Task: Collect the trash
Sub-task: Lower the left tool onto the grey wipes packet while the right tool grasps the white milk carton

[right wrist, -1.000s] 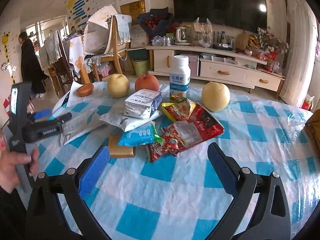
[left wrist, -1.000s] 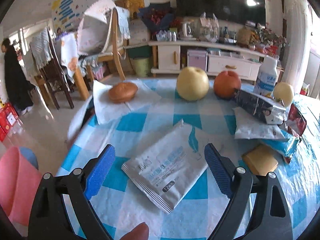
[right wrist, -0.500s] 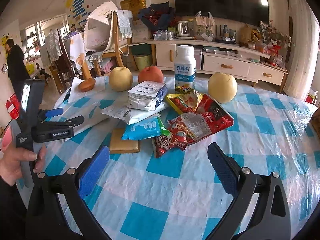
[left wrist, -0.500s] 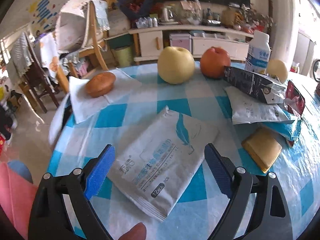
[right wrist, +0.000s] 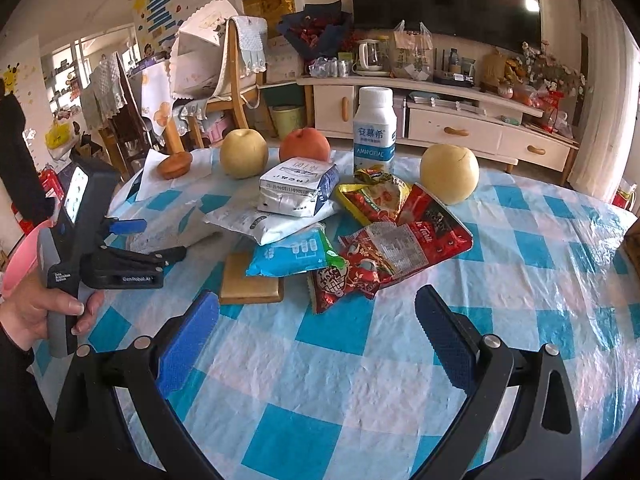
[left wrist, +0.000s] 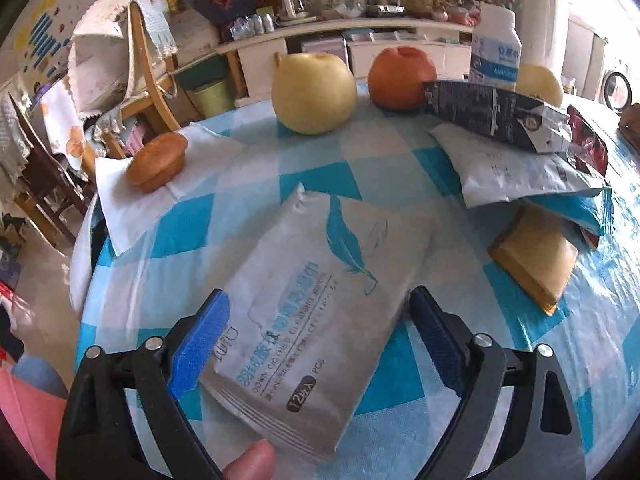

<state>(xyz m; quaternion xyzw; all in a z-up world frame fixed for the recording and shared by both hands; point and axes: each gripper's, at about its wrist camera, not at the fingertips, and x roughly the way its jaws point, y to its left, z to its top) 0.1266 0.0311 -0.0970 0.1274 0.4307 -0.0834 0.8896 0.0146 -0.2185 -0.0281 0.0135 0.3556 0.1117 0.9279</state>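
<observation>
A grey wipes packet (left wrist: 320,300) lies flat on the blue-checked tablecloth (left wrist: 400,432). My left gripper (left wrist: 318,298) is open and straddles its near half, one blue pad at each long edge. The right wrist view shows that left gripper (right wrist: 164,238) low at the table's left side, over the grey packet (right wrist: 176,232). My right gripper (right wrist: 316,294) is open and empty, just short of a heap of litter: red snack wrappers (right wrist: 404,248), a blue packet (right wrist: 296,256), a white pouch (right wrist: 272,220), a crushed carton (right wrist: 296,188) and a tan flat piece (right wrist: 250,284).
Two pears (right wrist: 243,152) (right wrist: 449,174), a red apple (right wrist: 304,145), a yogurt bottle (right wrist: 375,132) and a muffin (right wrist: 174,165) on a napkin stand at the far side. A pink object (left wrist: 28,412) is below the table's left edge. Chairs and a TV cabinet stand behind.
My left gripper has moved forward and down, so the grey packet now lies between its open fingers. The right gripper has edged slightly closer to the heap.
</observation>
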